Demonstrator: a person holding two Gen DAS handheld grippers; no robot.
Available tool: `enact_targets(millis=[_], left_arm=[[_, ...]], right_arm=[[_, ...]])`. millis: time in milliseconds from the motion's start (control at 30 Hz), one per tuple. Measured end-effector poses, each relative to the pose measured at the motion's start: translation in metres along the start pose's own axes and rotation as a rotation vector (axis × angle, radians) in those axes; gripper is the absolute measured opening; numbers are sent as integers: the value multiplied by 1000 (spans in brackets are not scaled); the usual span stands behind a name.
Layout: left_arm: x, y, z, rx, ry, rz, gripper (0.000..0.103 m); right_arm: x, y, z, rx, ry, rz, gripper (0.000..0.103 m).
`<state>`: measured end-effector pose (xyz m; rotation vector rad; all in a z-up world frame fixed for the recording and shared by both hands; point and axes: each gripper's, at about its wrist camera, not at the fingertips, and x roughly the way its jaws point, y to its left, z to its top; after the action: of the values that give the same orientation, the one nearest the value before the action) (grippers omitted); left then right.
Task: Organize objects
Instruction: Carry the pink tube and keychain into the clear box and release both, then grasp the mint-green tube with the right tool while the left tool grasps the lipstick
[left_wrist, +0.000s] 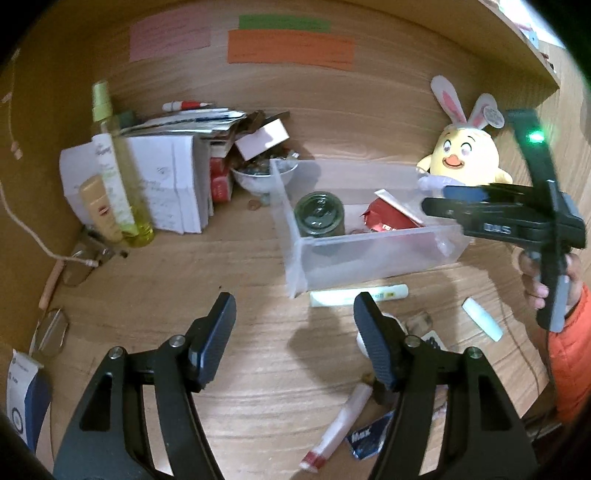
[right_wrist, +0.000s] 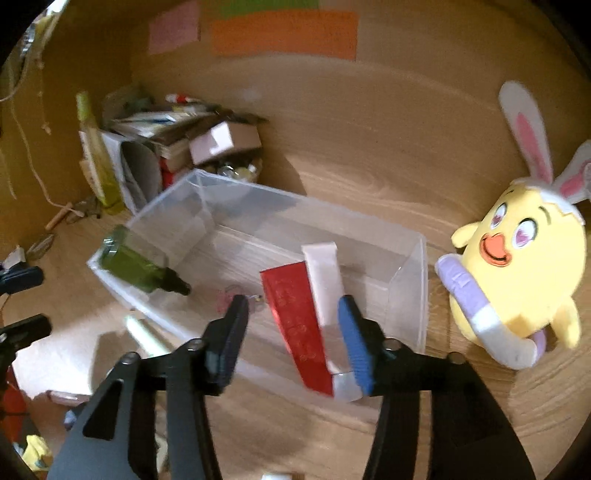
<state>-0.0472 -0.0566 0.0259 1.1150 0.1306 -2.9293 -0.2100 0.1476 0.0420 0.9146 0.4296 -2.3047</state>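
Two black fingers of the left hand-held gripper (left_wrist: 293, 323) stand apart over the wooden surface (left_wrist: 240, 387), with nothing between them. I think they aim at the small white tube (left_wrist: 360, 295) lying just in front of the clear plastic box (left_wrist: 369, 251), to pick it up next. Over the box, the right hand-held gripper (right_wrist: 291, 314) has its fingers apart too. A red and white packet (right_wrist: 306, 317) drops between them, joining the green glass bottle (right_wrist: 136, 264) inside.
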Motion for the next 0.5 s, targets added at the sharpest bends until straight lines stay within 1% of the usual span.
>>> enact_targets(millis=[67,167,333,400,500], left_arm=[[-6,4,-4,-12,-4,4,72],[-10,8,-10,-16,-1,13,74],[-9,10,-23,-14,40,7,74],[-7,10,-28,-9,56,9,75],[-6,9,-35,-4,75,-1,76]], right_arm=[[-15,5,-6,-6,-22,9,63],[-34,13,-15,-18,-59,4,73],[-62,26,-38,-44,-99,-4,81],[-67,27,-46,-33,-103,5,81],[-69,26,-59,-10,-83,27,81]])
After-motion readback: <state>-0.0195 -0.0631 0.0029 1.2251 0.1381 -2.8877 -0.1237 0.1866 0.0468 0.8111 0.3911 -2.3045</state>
